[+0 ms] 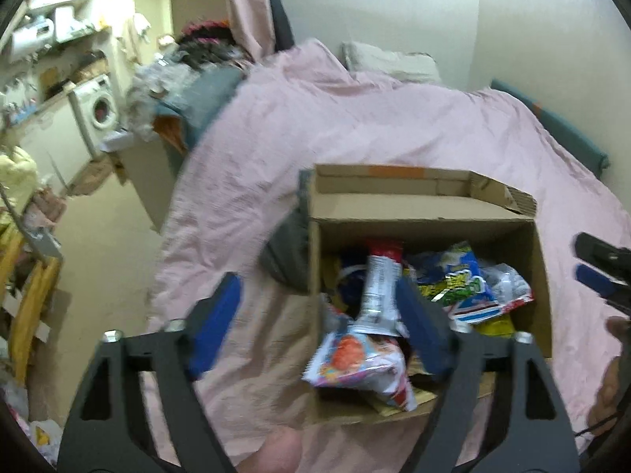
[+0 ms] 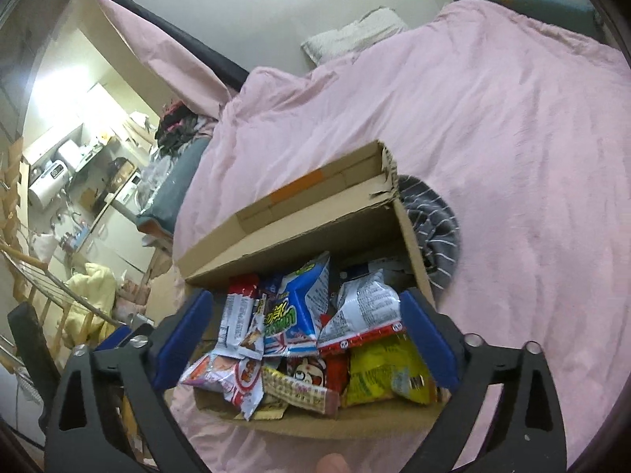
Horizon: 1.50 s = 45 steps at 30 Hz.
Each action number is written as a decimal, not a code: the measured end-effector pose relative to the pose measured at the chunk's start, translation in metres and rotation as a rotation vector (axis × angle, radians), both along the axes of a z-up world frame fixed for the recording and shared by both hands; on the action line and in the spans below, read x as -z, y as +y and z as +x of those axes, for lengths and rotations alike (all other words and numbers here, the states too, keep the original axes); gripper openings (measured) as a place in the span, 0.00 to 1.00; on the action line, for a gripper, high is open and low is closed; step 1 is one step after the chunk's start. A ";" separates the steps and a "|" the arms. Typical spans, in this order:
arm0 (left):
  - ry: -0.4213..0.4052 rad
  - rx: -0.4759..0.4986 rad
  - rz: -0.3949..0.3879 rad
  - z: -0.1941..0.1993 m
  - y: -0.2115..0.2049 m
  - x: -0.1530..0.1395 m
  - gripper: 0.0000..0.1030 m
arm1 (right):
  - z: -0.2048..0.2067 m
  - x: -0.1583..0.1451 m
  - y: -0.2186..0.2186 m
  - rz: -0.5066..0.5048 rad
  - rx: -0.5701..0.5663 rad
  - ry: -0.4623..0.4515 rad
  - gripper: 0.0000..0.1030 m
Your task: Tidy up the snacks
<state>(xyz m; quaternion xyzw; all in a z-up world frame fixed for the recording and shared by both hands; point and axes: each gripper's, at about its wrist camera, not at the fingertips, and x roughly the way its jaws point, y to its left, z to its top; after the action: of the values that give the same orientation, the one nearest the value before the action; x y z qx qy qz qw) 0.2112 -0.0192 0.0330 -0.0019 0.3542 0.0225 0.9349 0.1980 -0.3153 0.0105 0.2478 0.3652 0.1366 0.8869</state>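
Left wrist view shows the left gripper [image 1: 315, 325] spread wide with nothing in it. It hangs over the near left corner of the box [image 1: 418, 220], which sits on a pink blanket [image 1: 394, 126]. The box is full of snacks [image 1: 469, 276]. A silver and red bag [image 1: 380, 283] stands up in the middle, and a white bag [image 1: 359, 362] lies at the near edge. The tip of the right gripper [image 1: 601, 272] peeks in at the right side. Right wrist view shows that gripper [image 2: 305, 339] spread wide too, and it holds nothing. It hangs over the near end of the box [image 2: 299, 232]. Under it lie a blue bag [image 2: 299, 307], a yellow bag [image 2: 378, 370] and a long bar [image 2: 299, 388]. A grey striped cloth [image 2: 434, 232] lies just beside the box. The bags look light, puffy and slippery, and the food inside may crush. It seems best to pinch a bag at its flat sealed edge, not at its fat middle. The bar looks stiffer and could be held across its middle.
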 end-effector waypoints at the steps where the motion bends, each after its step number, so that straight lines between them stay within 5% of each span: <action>1: -0.006 -0.005 -0.001 -0.004 0.002 -0.001 0.95 | -0.005 -0.002 0.001 -0.014 0.003 -0.009 1.00; 13: 0.003 -0.028 -0.029 -0.070 0.020 -0.003 1.00 | -0.084 -0.017 0.039 -0.233 -0.005 -0.135 1.00; 17: -0.026 0.002 0.023 -0.104 0.011 -0.003 1.00 | -0.111 -0.012 0.050 -0.288 -0.027 -0.139 1.00; 21: -0.014 0.012 -0.058 -0.128 0.014 0.004 1.00 | -0.131 -0.006 0.056 -0.344 -0.010 -0.135 1.00; 31: 0.038 0.022 -0.076 -0.128 0.008 0.032 1.00 | -0.146 0.010 0.073 -0.434 -0.019 -0.141 1.00; 45: 0.066 0.011 -0.108 -0.123 0.011 0.040 1.00 | -0.139 0.015 0.077 -0.424 -0.016 -0.124 1.00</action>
<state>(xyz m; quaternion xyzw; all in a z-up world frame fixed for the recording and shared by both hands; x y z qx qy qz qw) 0.0885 -0.0086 -0.0071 -0.0498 0.3855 -0.0017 0.9214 0.0585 -0.2383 -0.0043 0.0439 0.3325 0.0788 0.9388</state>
